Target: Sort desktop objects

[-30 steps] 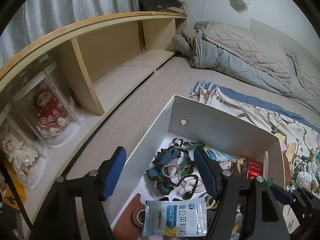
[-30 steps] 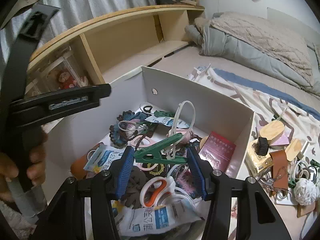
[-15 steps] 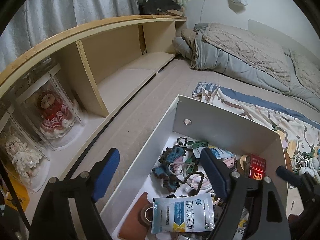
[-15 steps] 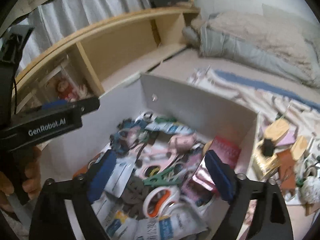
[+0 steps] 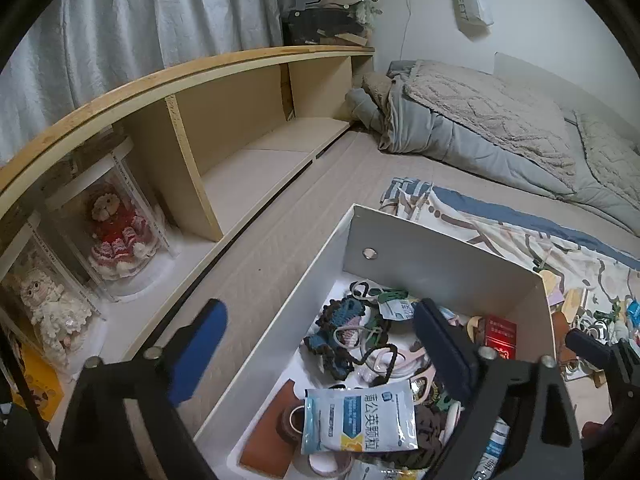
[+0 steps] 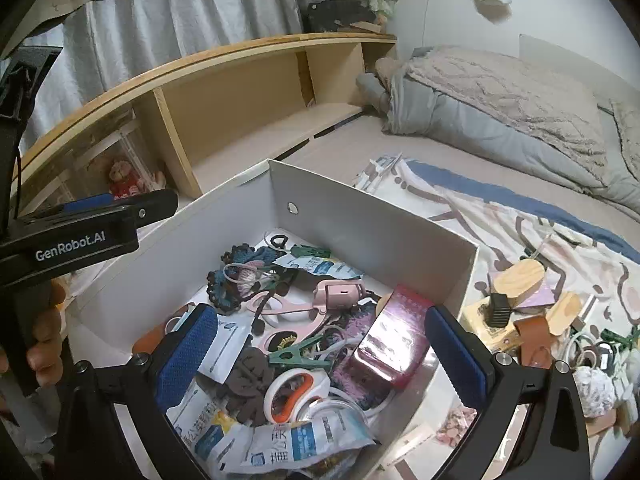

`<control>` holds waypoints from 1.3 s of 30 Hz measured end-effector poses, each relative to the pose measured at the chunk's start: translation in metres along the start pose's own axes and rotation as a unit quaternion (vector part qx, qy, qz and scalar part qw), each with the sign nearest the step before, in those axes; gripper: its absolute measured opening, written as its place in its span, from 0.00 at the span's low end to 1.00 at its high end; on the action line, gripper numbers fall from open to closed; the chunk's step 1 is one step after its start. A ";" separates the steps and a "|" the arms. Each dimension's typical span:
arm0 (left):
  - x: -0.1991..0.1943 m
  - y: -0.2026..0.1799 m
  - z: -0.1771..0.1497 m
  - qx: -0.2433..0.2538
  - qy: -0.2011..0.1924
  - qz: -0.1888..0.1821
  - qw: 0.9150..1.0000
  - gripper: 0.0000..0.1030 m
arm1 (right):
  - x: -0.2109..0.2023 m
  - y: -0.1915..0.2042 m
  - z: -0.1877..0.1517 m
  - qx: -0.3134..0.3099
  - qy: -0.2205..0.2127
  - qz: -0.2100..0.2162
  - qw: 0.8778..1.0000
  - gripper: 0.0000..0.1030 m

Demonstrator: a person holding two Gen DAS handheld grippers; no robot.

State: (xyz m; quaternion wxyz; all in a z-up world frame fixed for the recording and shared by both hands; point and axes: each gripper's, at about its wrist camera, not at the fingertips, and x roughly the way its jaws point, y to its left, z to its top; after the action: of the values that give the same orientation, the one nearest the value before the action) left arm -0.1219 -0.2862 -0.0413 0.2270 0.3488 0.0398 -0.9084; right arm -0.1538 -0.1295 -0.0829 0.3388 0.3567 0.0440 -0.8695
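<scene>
- We are holding the right hand-held gripper (image 6: 320, 354) over the white box (image 6: 372, 220), its blue pads (image 6: 188, 356) spreading apart with nothing pinched between them.
- Below that gap the green clothespin (image 6: 300, 354) is lying loose on the heap inside the box, free of both pads and nearer the middle than either finger.
- Just beside the clothespin, toward the right pad, a dark red packet (image 6: 394, 342) is leaning tilted on the pile; the orange-and-white scissors (image 6: 290, 394) are resting just below the clothespin, and a pink clip-like gadget (image 6: 340, 294) is sitting farther in.
- We are keeping the left hand-held gripper (image 5: 320, 344) straddling the box's left wall (image 5: 280, 336): its left pad (image 5: 198, 350) is hanging outside over the bed (image 5: 256, 280), its right pad over the contents. Its jaws are opening too, and nothing is gripped.
- In the left wrist view a blue-and-white sachet (image 5: 358, 416) is lying near the bottom, just under the right finger, with a blue crocheted toy (image 5: 340, 322) in the gap between the fingers.
- More items are waiting on the patterned cloth (image 6: 480, 220) right of the box: wooden discs (image 6: 520, 278), a brown leather piece (image 6: 534, 338), a ball of twine (image 6: 596, 390).
- A hand (image 6: 44, 344) is gripping the left tool's handle at the right view's edge.
</scene>
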 end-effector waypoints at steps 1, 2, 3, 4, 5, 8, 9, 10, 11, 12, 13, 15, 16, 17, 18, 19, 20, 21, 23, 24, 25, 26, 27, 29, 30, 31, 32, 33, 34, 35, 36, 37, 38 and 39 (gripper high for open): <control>-0.002 0.000 0.000 0.000 0.000 0.001 1.000 0.95 | -0.003 0.000 0.000 -0.001 -0.001 -0.002 1.000 1.00; -0.004 0.001 0.000 -0.001 0.000 0.001 1.000 0.96 | -0.004 0.000 -0.001 -0.003 -0.002 -0.003 1.000 1.00; -0.005 0.002 0.000 -0.002 0.000 0.002 1.000 0.96 | -0.007 0.000 0.000 -0.005 -0.003 -0.004 1.000 1.00; -0.007 0.002 0.000 -0.003 0.001 0.003 1.000 0.98 | -0.009 0.000 -0.001 -0.005 -0.005 -0.006 1.000 1.00; -0.010 0.003 0.000 -0.005 0.000 0.004 1.000 0.99 | -0.012 0.000 0.000 -0.005 -0.006 -0.007 1.000 1.00; -0.019 0.005 0.000 -0.010 -0.002 0.002 1.000 0.99 | -0.019 -0.001 0.000 -0.004 -0.010 -0.009 1.000 1.00; -0.024 0.006 0.000 -0.012 -0.007 0.002 1.000 0.99 | -0.022 -0.001 0.000 -0.004 -0.011 -0.009 1.000 1.00; -0.030 0.006 0.000 -0.013 -0.014 0.004 1.000 0.99 | -0.025 -0.002 0.000 -0.004 -0.013 -0.010 1.000 1.00; -0.035 0.006 -0.001 -0.013 -0.020 0.004 1.000 0.99 | -0.028 -0.002 0.000 -0.005 -0.016 -0.011 1.000 1.00; -0.041 0.006 -0.001 -0.011 -0.026 0.005 1.000 0.99 | -0.031 -0.002 -0.001 -0.007 -0.019 -0.013 1.000 1.00; -0.048 0.006 -0.002 -0.009 -0.033 0.005 0.999 0.99 | -0.034 -0.002 -0.001 -0.008 -0.021 -0.014 1.000 1.00; -0.058 0.004 -0.002 -0.005 -0.044 0.005 0.999 1.00 | -0.041 -0.003 -0.001 -0.009 -0.027 -0.016 0.999 1.00; -0.065 0.002 -0.003 -0.004 -0.051 0.004 0.999 1.00 | -0.044 -0.004 -0.001 -0.009 -0.029 -0.017 0.999 1.00; -0.069 0.002 -0.003 -0.003 -0.055 0.002 0.998 1.00 | -0.047 -0.004 -0.002 -0.009 -0.031 -0.018 0.999 1.00; -0.074 0.001 -0.004 -0.003 -0.059 -0.001 0.998 1.00 | -0.051 -0.005 -0.002 -0.008 -0.034 -0.018 0.999 1.00; -0.079 -0.001 -0.006 -0.003 -0.062 -0.004 0.998 1.00 | -0.055 -0.006 -0.002 -0.008 -0.035 -0.017 0.999 1.00; -0.083 -0.002 -0.007 -0.003 -0.064 -0.007 0.998 1.00 | -0.058 -0.006 -0.003 -0.009 -0.037 -0.017 0.999 1.00; -0.087 -0.004 -0.008 -0.003 -0.066 -0.011 0.998 1.00 | -0.062 -0.007 -0.004 -0.011 -0.040 -0.020 0.999 1.00; -0.096 -0.007 -0.010 -0.004 -0.067 -0.018 0.998 1.00 | -0.070 -0.008 -0.005 -0.015 -0.046 -0.022 0.999 1.00; -0.099 -0.008 -0.011 -0.005 -0.068 -0.020 0.997 1.00 | -0.074 -0.008 -0.006 -0.017 -0.048 -0.024 0.998 1.00; -0.103 -0.010 -0.013 -0.007 -0.069 -0.022 0.997 1.00 | -0.079 -0.009 -0.007 -0.018 -0.051 -0.025 0.998 1.00; -0.106 -0.011 -0.015 -0.010 -0.069 -0.022 0.997 1.00 | -0.084 -0.010 -0.009 -0.019 -0.054 -0.026 0.998 1.00; -0.110 -0.013 -0.017 -0.013 -0.070 -0.019 0.997 1.00 | -0.088 -0.011 -0.010 -0.021 -0.056 -0.026 0.998 1.00; -0.116 -0.015 -0.021 -0.019 -0.069 -0.017 0.997 1.00 | -0.096 -0.013 -0.012 -0.024 -0.062 -0.031 0.997 1.00; -0.118 -0.016 -0.024 -0.021 -0.069 -0.017 0.997 1.00 | -0.102 -0.014 -0.013 -0.027 -0.067 -0.038 0.997 1.00; -0.121 -0.017 -0.027 -0.023 -0.068 -0.018 0.997 1.00 | -0.106 -0.015 -0.015 -0.029 -0.070 -0.041 0.996 1.00; -0.123 -0.018 -0.029 -0.025 -0.067 -0.019 0.997 1.00 | -0.111 -0.017 -0.016 -0.030 -0.070 -0.042 0.996 1.00; -0.125 -0.019 -0.032 -0.026 -0.066 -0.020 0.997 1.00 | -0.115 -0.019 -0.017 -0.030 -0.071 -0.041 0.996 1.00; -0.128 -0.021 -0.035 -0.026 -0.065 -0.021 0.997 1.00 | -0.119 -0.020 -0.018 -0.029 -0.072 -0.041 0.996 1.00; -0.130 -0.022 -0.039 -0.025 -0.065 -0.023 0.997 1.00 | -0.123 -0.022 -0.019 -0.029 -0.074 -0.042 0.996 1.00; -0.131 -0.024 -0.041 -0.023 -0.064 -0.024 0.997 1.00 | -0.127 -0.024 -0.020 -0.030 -0.076 -0.043 0.996 1.00; -0.134 -0.027 -0.045 -0.019 -0.064 -0.023 0.997 1.00 | -0.132 -0.026 -0.022 -0.031 -0.078 -0.045 0.995 1.00; -0.136 -0.029 -0.049 -0.016 -0.066 -0.020 0.998 1.00 | -0.135 -0.027 -0.023 -0.033 -0.079 -0.047 0.995 1.00; -0.138 -0.031 -0.052 -0.012 -0.067 -0.017 0.998 1.00 | -0.139 -0.028 -0.025 -0.035 -0.078 -0.051 0.995 1.00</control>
State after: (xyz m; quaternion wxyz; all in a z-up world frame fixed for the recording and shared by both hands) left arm -0.0132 -0.1931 0.0070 0.2182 0.2836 0.0413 -0.9329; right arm -0.0854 -0.0227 -0.0157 0.3089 0.2733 0.0656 -0.9086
